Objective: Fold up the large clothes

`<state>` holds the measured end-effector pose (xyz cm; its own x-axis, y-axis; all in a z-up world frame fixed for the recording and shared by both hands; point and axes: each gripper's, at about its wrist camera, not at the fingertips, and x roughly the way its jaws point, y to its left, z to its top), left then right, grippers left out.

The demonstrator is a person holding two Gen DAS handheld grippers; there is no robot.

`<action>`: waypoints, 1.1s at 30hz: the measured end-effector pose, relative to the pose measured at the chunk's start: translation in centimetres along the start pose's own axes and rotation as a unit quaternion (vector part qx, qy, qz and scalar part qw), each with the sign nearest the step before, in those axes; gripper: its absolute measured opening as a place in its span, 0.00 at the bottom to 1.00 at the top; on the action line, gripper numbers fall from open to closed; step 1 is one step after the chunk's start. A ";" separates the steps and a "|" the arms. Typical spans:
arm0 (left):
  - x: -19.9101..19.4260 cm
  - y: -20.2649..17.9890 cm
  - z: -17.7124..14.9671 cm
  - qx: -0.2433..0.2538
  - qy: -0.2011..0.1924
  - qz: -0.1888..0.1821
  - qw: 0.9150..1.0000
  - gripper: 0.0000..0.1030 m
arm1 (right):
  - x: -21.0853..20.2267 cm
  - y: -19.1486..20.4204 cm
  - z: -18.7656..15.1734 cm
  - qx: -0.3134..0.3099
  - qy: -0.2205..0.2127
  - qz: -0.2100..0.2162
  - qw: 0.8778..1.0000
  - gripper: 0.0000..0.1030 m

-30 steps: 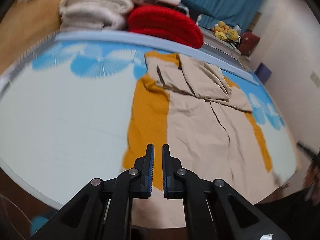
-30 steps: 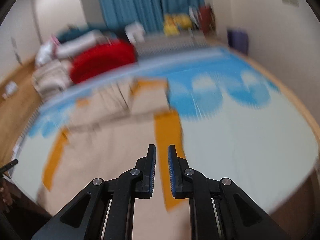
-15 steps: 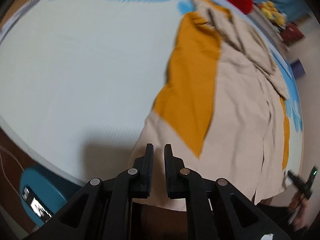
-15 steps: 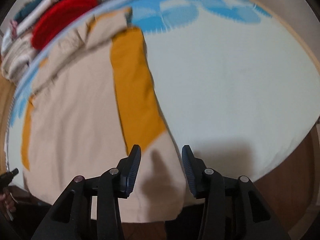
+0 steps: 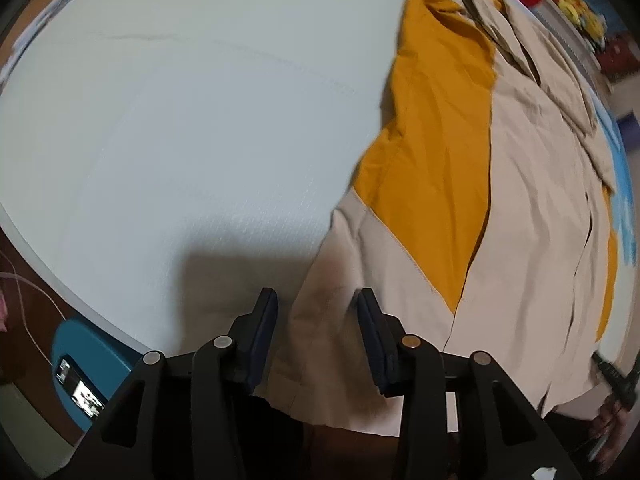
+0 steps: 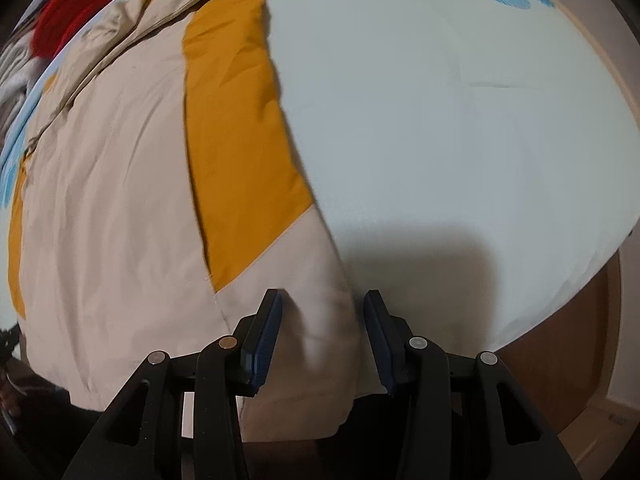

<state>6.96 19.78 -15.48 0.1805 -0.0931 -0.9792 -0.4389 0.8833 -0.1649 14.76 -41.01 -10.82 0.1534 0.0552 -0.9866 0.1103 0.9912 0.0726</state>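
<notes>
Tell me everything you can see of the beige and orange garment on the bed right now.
The garment is large, of thin creased woven-looking cloth, mostly beige with mustard-orange side panels. It lies spread flat on the pale bedsheet, its far end folded in toward the red bundle, its near hem hanging over the bed edge. The left tongs and right tongs each straddle a near beige corner, jaws apart, not pinching.

You have wide bare room across the pale mint mattress sheet on the outer side of each gripper, while the beige-and-mustard cloth garment fills the middle and the red knitted bundle crowds the sheet's far edge.
</notes>
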 end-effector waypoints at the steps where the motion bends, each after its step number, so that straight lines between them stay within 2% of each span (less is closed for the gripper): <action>1: -0.1 -0.5 -0.2 0.012 0.001 -0.004 1.000 0.09 | -0.1 0.2 -0.1 -0.005 -0.001 0.003 1.000 0.15; 2: -0.2 -0.8 -0.3 0.019 0.001 -0.009 1.000 0.04 | -0.4 0.5 -0.2 -0.011 -0.003 0.006 1.000 0.09; 4: -1.7 -1.6 -0.7 0.037 -0.019 -0.015 0.999 0.02 | -1.4 0.7 -0.3 -0.013 -0.015 0.019 1.000 0.04; 11: -9.1 -3.5 -2.6 0.093 -0.072 -0.078 0.990 0.01 | -9.6 0.3 -1.0 -0.024 -0.102 0.071 0.992 0.03; 15: -12.5 -4.2 -3.7 0.123 -0.078 -0.102 0.984 0.01 | -13.9 0.3 -1.4 -0.031 -0.128 0.089 0.987 0.02; 19: -15.7 -3.5 -5.5 0.153 -0.071 -0.124 0.978 0.01 | -17.3 0.3 -2.1 -0.042 -0.147 0.096 0.984 0.02; 23: -17.8 -1.7 -7.3 0.160 -0.051 -0.144 0.975 0.01 | -20.0 -1.1 -5.2 -0.039 -0.149 0.108 0.982 0.02; 27: -20.4 0.6 -9.6 0.162 -0.032 -0.167 0.972 0.01 | -22.9 -3.2 -9.9 -0.035 -0.144 0.113 0.983 0.02; 30: -21.9 2.1 -10.9 0.159 -0.029 -0.180 0.970 0.01 | -24.5 -4.3 -13.2 -0.029 -0.141 0.114 0.983 0.02; 33: -22.2 2.2 -10.8 0.154 -0.038 -0.186 0.970 0.01 | -24.9 -5.1 -14.8 -0.016 -0.139 0.118 0.983 0.02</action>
<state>-7.51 18.86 4.65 0.3448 -0.4076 -0.8456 -0.0496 0.8916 -0.4500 -4.19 -45.72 11.24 0.4346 0.2530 -0.8644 0.0098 0.9584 0.2854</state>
